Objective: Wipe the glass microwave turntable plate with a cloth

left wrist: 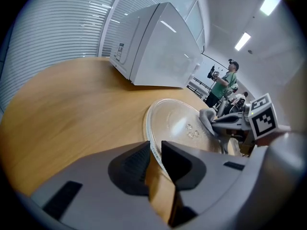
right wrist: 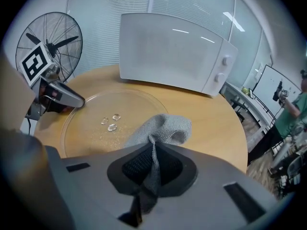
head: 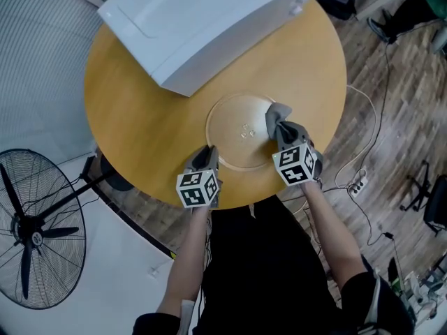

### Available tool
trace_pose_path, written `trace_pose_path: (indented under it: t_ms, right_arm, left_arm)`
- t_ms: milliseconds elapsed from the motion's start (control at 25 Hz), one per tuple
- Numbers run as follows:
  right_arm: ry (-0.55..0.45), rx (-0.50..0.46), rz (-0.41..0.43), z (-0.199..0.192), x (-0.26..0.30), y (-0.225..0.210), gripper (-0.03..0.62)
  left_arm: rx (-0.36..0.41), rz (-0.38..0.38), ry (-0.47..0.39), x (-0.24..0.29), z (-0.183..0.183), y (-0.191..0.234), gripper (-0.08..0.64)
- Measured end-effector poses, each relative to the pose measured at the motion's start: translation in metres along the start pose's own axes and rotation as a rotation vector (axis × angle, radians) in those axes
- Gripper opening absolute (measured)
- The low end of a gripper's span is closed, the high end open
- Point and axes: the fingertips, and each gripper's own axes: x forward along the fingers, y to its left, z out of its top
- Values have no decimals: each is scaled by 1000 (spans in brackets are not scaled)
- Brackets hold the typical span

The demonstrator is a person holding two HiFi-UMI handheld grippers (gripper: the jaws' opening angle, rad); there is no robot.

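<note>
Simultaneously, left tongs (left wrist: 154, 148) pinch the single glass plate (left wrist: 176, 122) by its rim, right tongs (right wrist: 152, 161) clamp the single cloth (right wrist: 165, 128).

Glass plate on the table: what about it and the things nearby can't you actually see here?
- Smears or dirt on the glass plate: head view, too faint on clear glass.
- Where the cloth meets the plate: right gripper view, covered by the cloth's own folds and the right gripper.
- Far end of the microwave: head view, cut off by the top edge.
- Markings round its dials: right gripper view, too small.
</note>
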Motion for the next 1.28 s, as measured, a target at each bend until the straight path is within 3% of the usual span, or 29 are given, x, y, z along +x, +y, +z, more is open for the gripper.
trace_pose_path:
  t_ms: [680,1000,1280]
  right_arm:
    - [-58,-66,8,66,45,-10,20]
    - [-75,-43,97,97,61,18,18]
    - [-90,-83,230,108,59,77,18]
  left_arm:
    - [19,-13,-1,0,0,-3,69]
    - [15,-15,8,1,1,-1,69]
    - [23,-5,6,0,-1,-1,69]
